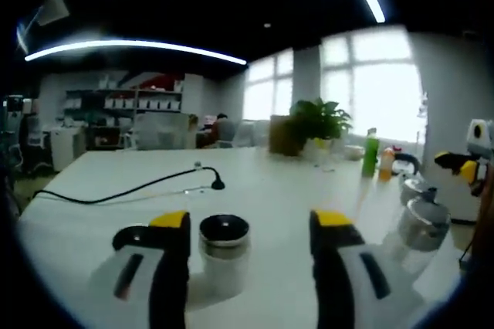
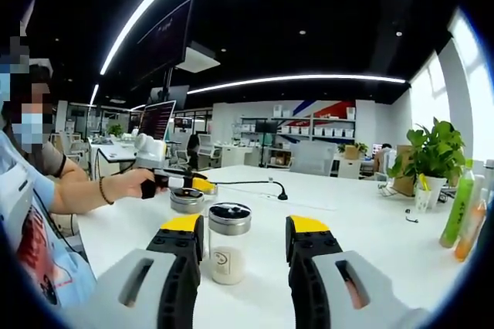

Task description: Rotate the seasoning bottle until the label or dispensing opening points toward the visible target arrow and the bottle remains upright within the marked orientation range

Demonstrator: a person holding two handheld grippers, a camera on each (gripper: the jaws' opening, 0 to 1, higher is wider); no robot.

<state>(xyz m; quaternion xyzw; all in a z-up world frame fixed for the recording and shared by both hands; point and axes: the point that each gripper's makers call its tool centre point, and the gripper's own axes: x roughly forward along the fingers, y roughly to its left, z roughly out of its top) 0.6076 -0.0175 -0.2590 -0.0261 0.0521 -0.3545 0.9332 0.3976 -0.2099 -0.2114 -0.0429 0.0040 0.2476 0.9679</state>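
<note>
I am holding my right tool [image 2: 245,238] wide open around the upright seasoning bottle [image 2: 228,242] on the table [image 2: 370,228]; my left tool [image 1: 249,225], equally wide, is hovering beside a jar [image 1: 224,253].

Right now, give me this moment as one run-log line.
left claw: open, astride jar | right claw: open, facing seasoning bottle | bottle: upright, ungripped | surface: white table | target arrow: unseen

White table [image 1: 270,190]; on it a steel-lidded bottle [image 1: 224,256] upright near the front edge, a second jar [image 1: 421,228] to the right, a black cable [image 1: 131,188] curling across, a potted plant [image 1: 320,124] and green [image 1: 371,153] and orange bottles [image 1: 386,164] farther back.
</note>
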